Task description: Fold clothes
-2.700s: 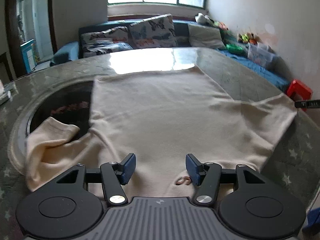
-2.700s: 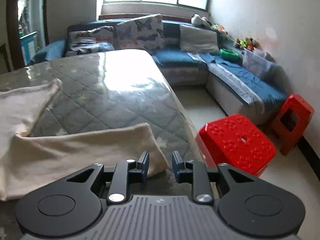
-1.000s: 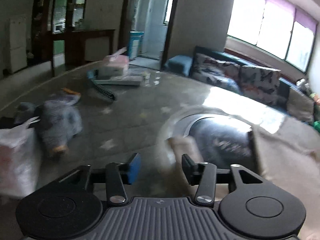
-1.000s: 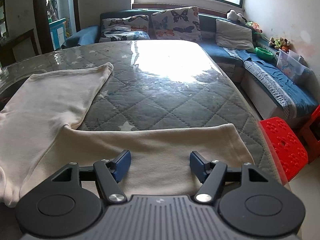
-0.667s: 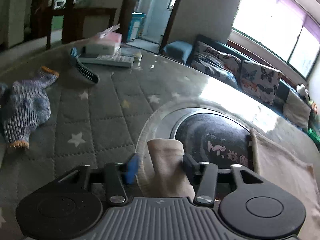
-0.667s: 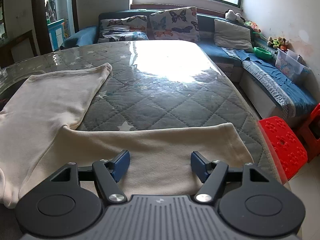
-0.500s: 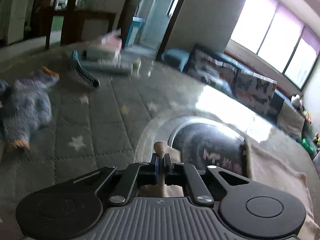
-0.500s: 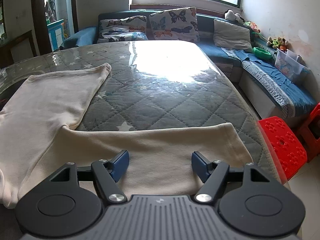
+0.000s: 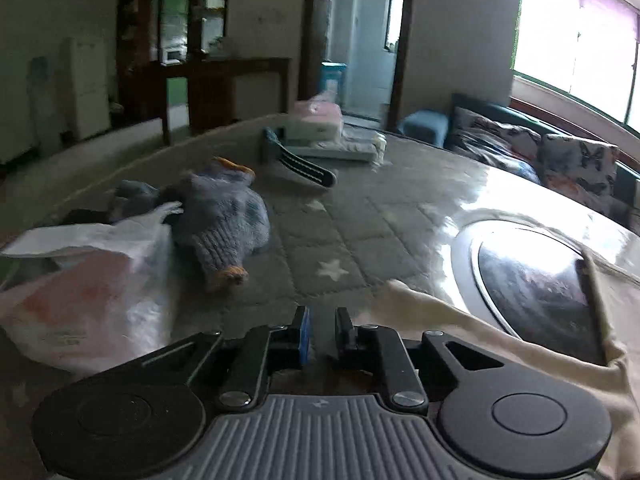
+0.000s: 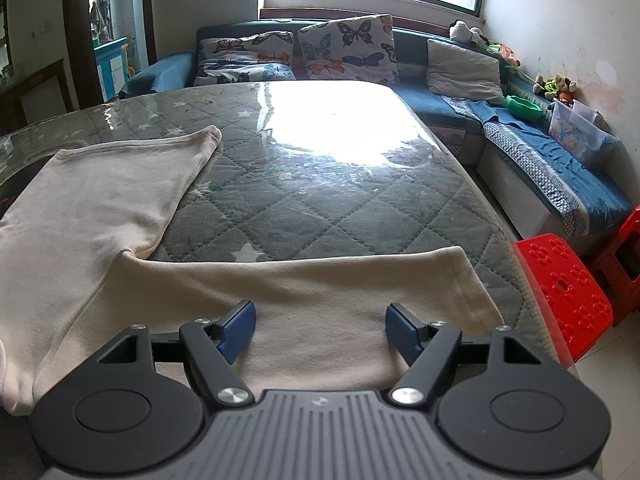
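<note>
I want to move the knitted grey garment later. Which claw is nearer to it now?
Left. The left claw points at the table just right of the grey garment. The right claw hovers over the cream sleeve; no garment shows there.

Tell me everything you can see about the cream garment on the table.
The cream garment is a soft, plain long-sleeved top, lying flat on the quilted table. One sleeve stretches sideways toward the table edge, below the open right gripper. In the left wrist view, the other sleeve drapes across a dark round inset.
</note>
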Demonstrator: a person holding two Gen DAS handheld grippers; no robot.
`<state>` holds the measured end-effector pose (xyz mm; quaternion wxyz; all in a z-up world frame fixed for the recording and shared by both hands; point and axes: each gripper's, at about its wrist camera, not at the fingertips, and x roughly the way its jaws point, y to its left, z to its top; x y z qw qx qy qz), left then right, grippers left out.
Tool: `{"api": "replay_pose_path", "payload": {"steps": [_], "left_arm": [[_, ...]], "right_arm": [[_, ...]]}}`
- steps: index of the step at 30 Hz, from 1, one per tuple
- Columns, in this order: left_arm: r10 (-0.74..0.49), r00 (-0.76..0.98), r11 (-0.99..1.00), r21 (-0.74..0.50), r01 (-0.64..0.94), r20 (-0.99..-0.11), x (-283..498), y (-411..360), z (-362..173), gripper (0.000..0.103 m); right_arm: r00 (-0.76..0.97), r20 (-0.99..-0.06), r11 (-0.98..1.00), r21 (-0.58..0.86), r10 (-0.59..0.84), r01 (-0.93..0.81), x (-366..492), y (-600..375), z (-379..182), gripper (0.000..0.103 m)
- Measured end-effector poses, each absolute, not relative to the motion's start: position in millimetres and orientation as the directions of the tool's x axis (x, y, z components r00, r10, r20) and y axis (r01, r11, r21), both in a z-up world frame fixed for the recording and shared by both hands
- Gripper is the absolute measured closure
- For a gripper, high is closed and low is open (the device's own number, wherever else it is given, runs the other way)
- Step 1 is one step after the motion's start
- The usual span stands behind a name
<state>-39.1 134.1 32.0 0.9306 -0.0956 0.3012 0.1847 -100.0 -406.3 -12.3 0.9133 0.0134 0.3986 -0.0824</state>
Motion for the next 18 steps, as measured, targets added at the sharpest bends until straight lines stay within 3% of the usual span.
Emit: {"api": "replay_pose_path", "payload": {"steps": [5, 9, 15, 18], "left_arm": [[0.179, 0.798, 0.965, -0.057, -0.257, -0.575, -32, 109, 43, 0.088], [0.102, 0.768, 0.992, 0.008, -0.125, -0.632, -10, 85, 31, 0.086], [0.147, 0.773, 0.989, 0.103, -0.106, -0.617, 13, 78, 20, 0.086], [0.221, 0.784, 0.97, 0.211, -0.117, -0.58, 24, 77, 14, 0.086]], "right_arm": [[0.668, -0.731, 0.985, -0.042, -0.143, 0.165, -100, -406, -12, 0.029], [0.667, -0.731, 0.985, -0.041, -0.145, 0.169, -100, -406, -12, 0.028], [0.665, -0.732, 0.984, -0.041, -0.148, 0.174, -100, -407, -13, 0.025], [0.665, -0.732, 0.983, -0.04, -0.149, 0.176, -99, -407, -13, 0.024]]}}
